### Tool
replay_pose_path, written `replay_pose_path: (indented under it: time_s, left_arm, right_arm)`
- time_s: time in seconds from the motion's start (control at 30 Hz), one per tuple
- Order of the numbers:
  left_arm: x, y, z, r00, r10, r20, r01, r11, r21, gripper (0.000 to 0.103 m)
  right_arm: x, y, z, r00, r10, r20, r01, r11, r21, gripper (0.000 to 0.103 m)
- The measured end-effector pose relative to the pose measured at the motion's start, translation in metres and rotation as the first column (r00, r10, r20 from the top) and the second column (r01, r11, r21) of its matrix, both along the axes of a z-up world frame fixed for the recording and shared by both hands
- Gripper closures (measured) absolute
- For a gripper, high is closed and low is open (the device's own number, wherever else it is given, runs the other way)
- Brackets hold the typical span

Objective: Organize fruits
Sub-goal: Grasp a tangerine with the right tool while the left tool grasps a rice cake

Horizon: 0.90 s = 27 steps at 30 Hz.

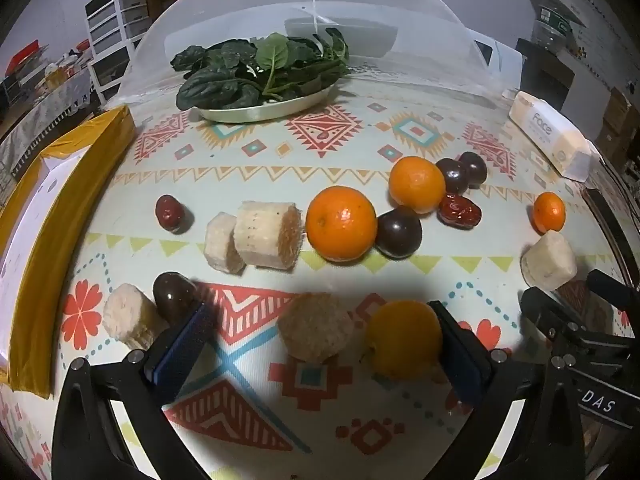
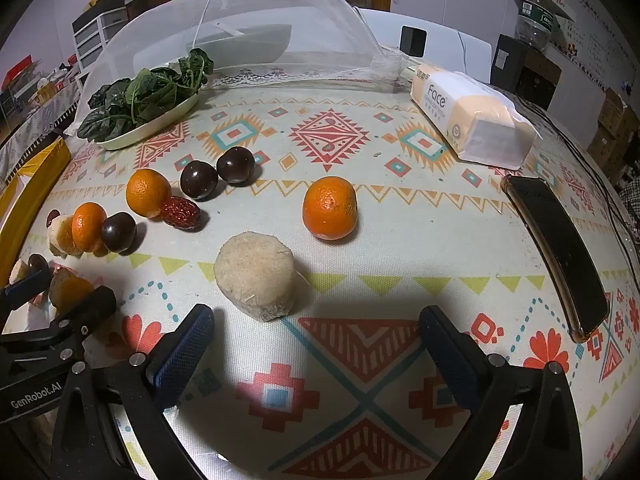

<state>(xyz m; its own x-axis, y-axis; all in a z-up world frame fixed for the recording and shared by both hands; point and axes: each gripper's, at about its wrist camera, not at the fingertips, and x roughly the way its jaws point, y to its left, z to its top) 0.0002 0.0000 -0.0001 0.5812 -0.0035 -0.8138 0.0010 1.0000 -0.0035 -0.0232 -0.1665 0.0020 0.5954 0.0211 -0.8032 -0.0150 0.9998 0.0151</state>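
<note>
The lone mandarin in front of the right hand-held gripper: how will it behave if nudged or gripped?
The mandarin looks round and stands free on the flat tablecloth, so a nudge would probably roll it. Its skin looks glossy and dimpled, so the pads should hold it, though hard squeezing may bruise it.

Dim room, light pooled on patterned tablecloth. Far left: white drawer unit, cluttered side table. Far right: cardboard boxes, pale wall w/ stickers.

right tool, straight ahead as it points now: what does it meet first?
Probably the pale cut chunk, just ahead and left of centre between the open right tool's fingers; the lone orange lies beyond. Depth is uncertain.
</note>
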Motion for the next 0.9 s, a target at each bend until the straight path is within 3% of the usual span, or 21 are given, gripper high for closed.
replay_pose_path:
  time_s: [0.3, 0.4, 0.57, 0.7, 0.77, 0.83, 0.9]
  left_arm:
    - [-0.005, 0.006, -0.005, 0.991, -0.130, -0.039, 0.130, 0.991, -0.001, 0.000]
    - [-0.009, 0.008, 0.003, 0.992, -0.120, -0.041, 0.120, 0.993, -0.008, 0.001]
    - [-0.042, 0.013, 0.032, 0.985, -0.142, 0.101, 0.146, 0.989, -0.036, 0.003]
    - [-0.077, 0.046, 0.083, 0.954, -0.116, 0.276, 0.164, 0.973, -0.159, 0.003]
    - [-0.094, 0.064, 0.103, 0.937, -0.072, 0.343, 0.143, 0.972, -0.186, 0.003]
    - [-0.106, 0.080, 0.116, 0.929, -0.045, 0.366, 0.118, 0.977, -0.179, 0.003]
    - [-0.104, 0.094, 0.119, 0.941, -0.030, 0.338, 0.099, 0.977, -0.189, 0.003]
  right_arm:
    - [0.002, -0.003, 0.003, 0.997, 0.012, -0.070, -0.009, 0.999, 0.046, 0.000]
    - [0.003, 0.008, 0.000, 0.997, 0.003, -0.079, -0.004, 1.000, -0.017, 0.000]
    - [-0.003, 0.000, 0.008, 0.998, -0.025, -0.055, 0.026, 0.999, 0.027, 0.001]
    - [-0.032, -0.010, 0.046, 0.992, -0.059, 0.115, 0.053, 0.997, 0.053, 0.002]
    - [-0.063, -0.010, 0.080, 0.959, -0.070, 0.276, 0.063, 0.997, 0.034, 0.001]
    - [-0.095, -0.007, 0.104, 0.905, -0.069, 0.419, 0.079, 0.997, -0.008, 0.000]
    - [-0.114, -0.007, 0.115, 0.878, -0.040, 0.478, 0.039, 0.999, 0.013, 0.000]
